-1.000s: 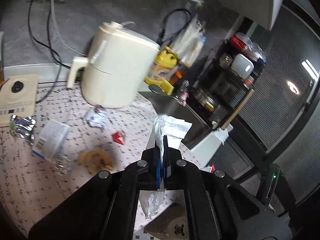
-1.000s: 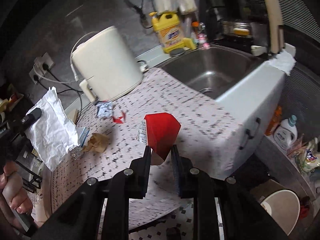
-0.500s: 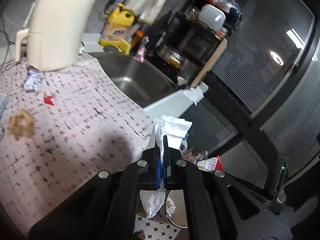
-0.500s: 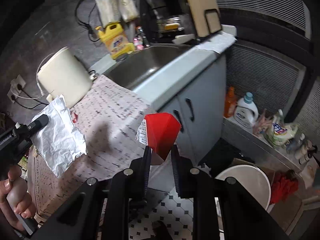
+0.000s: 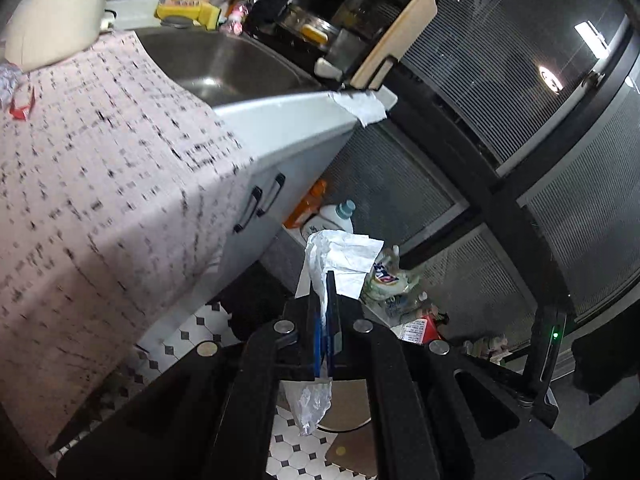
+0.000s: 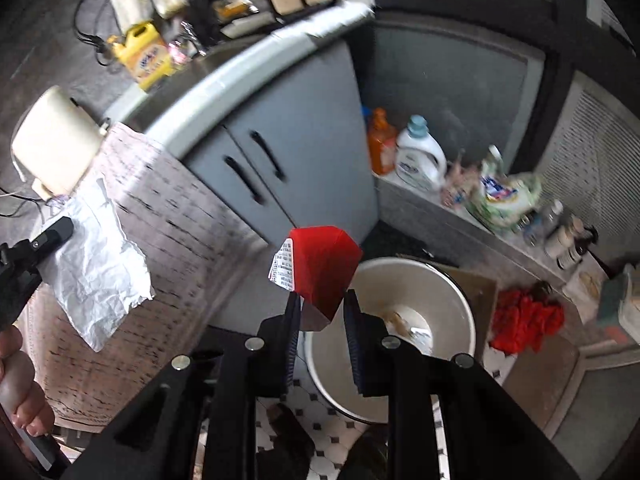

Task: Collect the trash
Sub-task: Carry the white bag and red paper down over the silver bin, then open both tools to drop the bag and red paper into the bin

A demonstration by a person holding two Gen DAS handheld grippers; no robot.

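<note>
My left gripper (image 5: 325, 280) is shut on a crumpled white wrapper (image 5: 344, 258), held in the air past the table edge; the wrapper also shows at the left of the right wrist view (image 6: 100, 260). My right gripper (image 6: 320, 300) is shut on a red carton (image 6: 320, 264) with a white label, held just above and left of a white round bin (image 6: 404, 320) on the floor. The bin holds some scraps. In the left wrist view the bin (image 5: 344, 408) is mostly hidden under the gripper. A red scrap (image 5: 22, 104) and a crumpled wrapper (image 5: 6, 80) lie on the table.
The patterned table (image 5: 100, 200) is at the left, beside a sink (image 5: 224, 68) and grey cabinet (image 6: 288, 152). A cream kettle (image 6: 56, 140), yellow jug (image 6: 148, 56), detergent bottles (image 6: 420, 156), bags and a red cloth (image 6: 528, 320) surround the bin.
Both grippers swung away from the table, right and down toward the floor bin, each still holding its piece of trash. The bin now lies right under the red carton.
</note>
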